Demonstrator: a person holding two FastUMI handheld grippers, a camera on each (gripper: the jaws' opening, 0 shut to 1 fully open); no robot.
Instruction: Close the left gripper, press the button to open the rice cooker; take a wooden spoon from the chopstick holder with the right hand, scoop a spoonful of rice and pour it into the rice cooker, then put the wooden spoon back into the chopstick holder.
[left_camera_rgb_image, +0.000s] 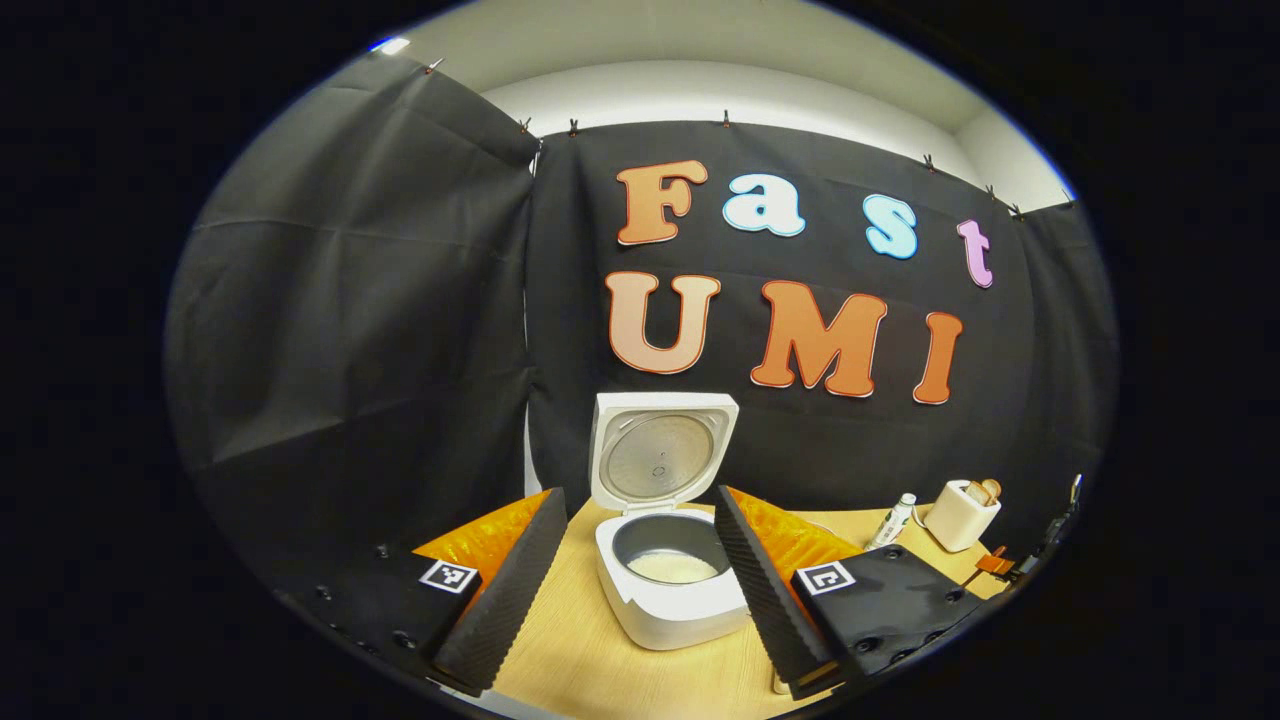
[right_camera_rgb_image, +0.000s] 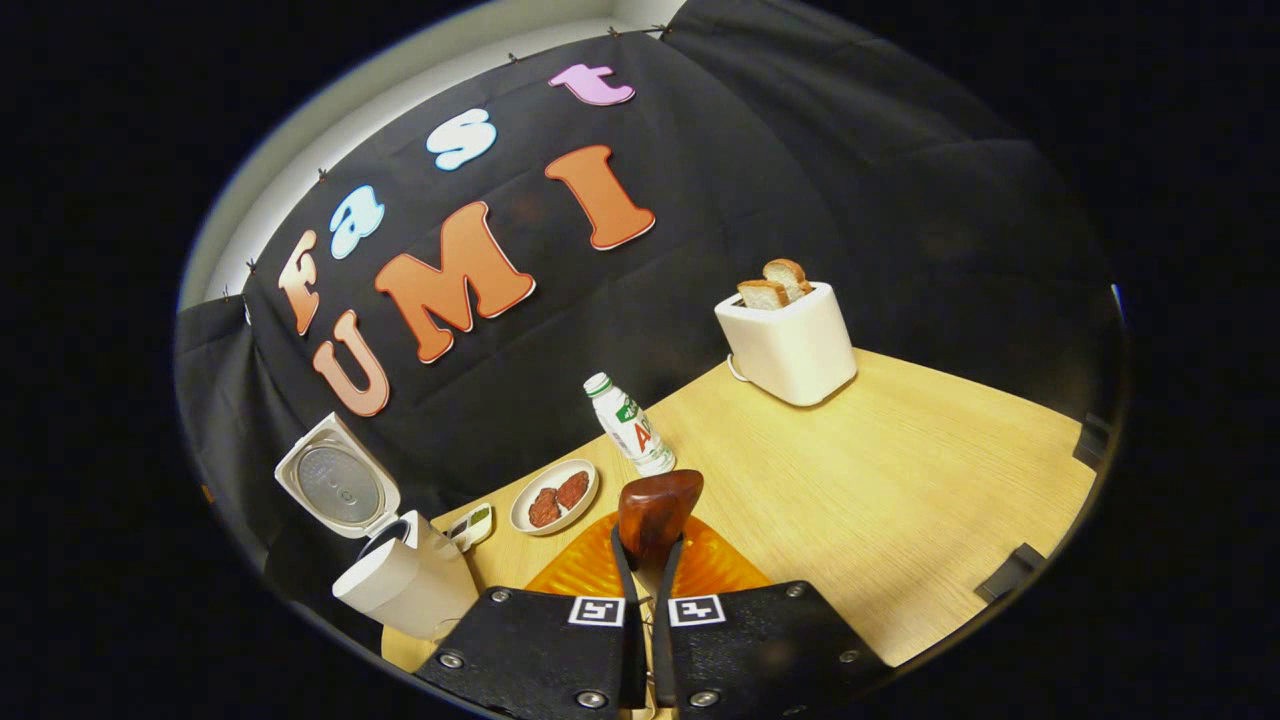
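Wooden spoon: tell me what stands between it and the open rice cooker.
Nothing visible does. The right hand-held gripper is shut on the wooden spoon, held above the table. The rice cooker stands to its left, lid up, pot open. The plate and bottle sit farther back, off that path.

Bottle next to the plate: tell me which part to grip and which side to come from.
Grip the bottle round its straight middle, below the narrower neck; it stands upright, so the fingers close level across it. Come from the bare table side toward the toaster: the plate lies on its other side and the wall is close behind.
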